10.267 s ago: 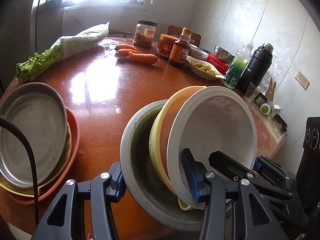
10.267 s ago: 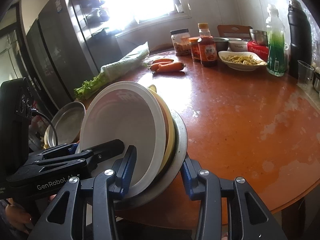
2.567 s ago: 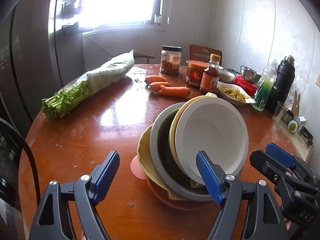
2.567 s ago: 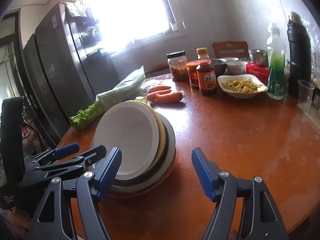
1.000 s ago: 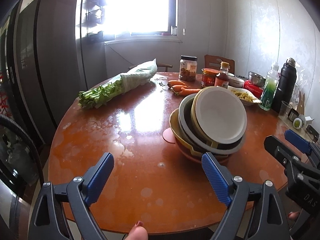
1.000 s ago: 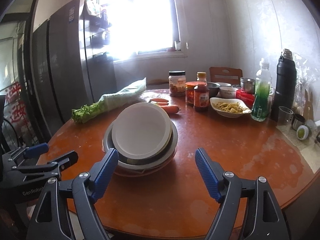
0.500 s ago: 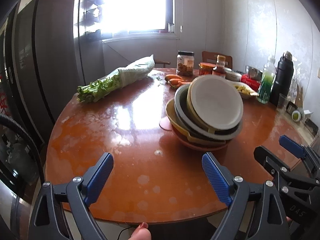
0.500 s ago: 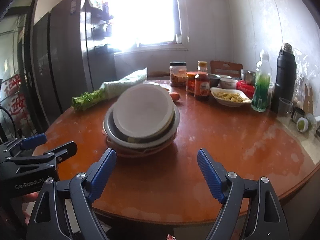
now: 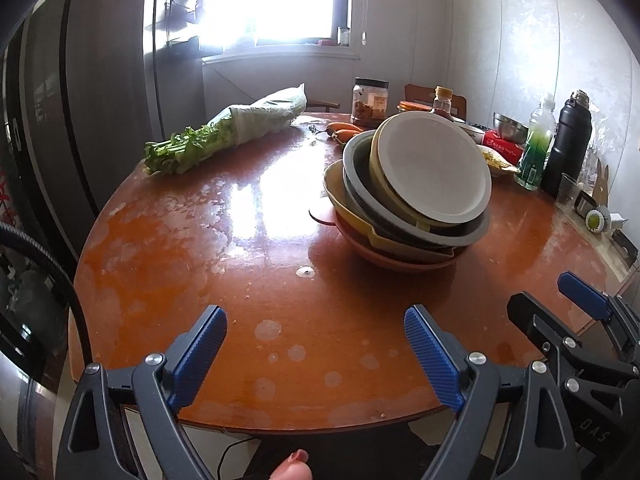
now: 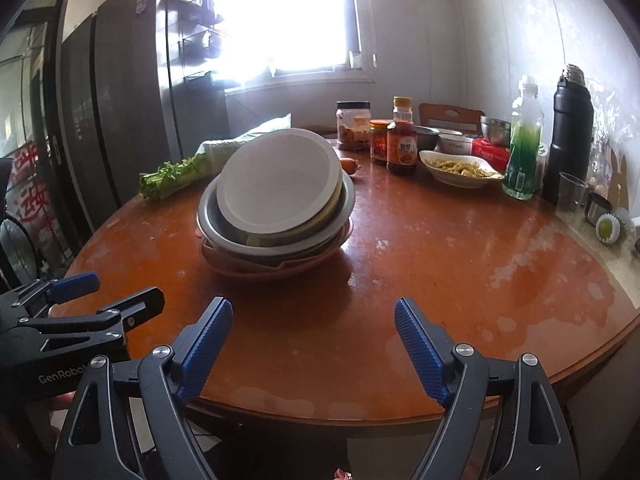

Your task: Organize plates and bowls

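Observation:
A stack of bowls and plates (image 9: pixel 412 196) stands on the round brown table (image 9: pixel 240 272), right of centre in the left wrist view. A white bowl (image 9: pixel 434 168) lies tilted on top, over a yellow bowl, a grey metal bowl, a yellow plate and an orange plate. The stack also shows in the right wrist view (image 10: pixel 276 204). My left gripper (image 9: pixel 316 344) is open and empty above the table's near edge. My right gripper (image 10: pixel 314 336) is open and empty, also back at the near edge.
Wrapped celery (image 9: pixel 224 136) lies at the far left. Carrots (image 9: pixel 344 130), a jar (image 10: pixel 353 125), a sauce bottle (image 10: pixel 401 142), a food dish (image 10: pixel 460 168), a green bottle (image 10: pixel 524 148), a black flask (image 10: pixel 570 132) and a cup (image 10: pixel 572 192) stand along the back and right.
Both grippers have let go of the bowls, opened and pulled back toward the table's near edge. The bowl stack now rests on the plates.

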Available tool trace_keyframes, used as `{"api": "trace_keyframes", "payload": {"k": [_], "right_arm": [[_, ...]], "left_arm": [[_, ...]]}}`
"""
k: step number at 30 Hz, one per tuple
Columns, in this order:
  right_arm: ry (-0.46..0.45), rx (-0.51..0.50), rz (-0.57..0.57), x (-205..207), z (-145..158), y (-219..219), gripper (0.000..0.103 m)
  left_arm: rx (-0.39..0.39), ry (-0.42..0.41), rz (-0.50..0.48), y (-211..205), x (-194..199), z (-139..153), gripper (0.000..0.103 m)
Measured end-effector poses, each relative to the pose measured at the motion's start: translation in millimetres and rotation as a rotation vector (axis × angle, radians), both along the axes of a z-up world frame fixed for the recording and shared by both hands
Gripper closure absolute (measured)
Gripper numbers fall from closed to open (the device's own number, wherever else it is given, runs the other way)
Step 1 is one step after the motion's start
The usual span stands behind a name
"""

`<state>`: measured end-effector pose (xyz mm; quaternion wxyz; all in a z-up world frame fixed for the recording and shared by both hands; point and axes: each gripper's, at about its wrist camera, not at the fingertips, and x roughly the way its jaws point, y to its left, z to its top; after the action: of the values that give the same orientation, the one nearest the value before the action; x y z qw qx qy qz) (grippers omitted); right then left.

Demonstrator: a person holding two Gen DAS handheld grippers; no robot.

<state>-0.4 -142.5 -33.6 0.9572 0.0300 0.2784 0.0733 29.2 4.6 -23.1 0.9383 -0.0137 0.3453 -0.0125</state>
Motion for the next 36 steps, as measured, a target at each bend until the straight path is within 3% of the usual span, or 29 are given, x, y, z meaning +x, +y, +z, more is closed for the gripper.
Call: {"api": "trace_keyframes", "payload": {"k": [36], "right_arm": [[0.034,0.025,0.003,7.6,-6.7,-2.4,0.019]], "left_arm": [[0.010,0.022,0.013,1.1,4.3,-7.7,0.013]]}}
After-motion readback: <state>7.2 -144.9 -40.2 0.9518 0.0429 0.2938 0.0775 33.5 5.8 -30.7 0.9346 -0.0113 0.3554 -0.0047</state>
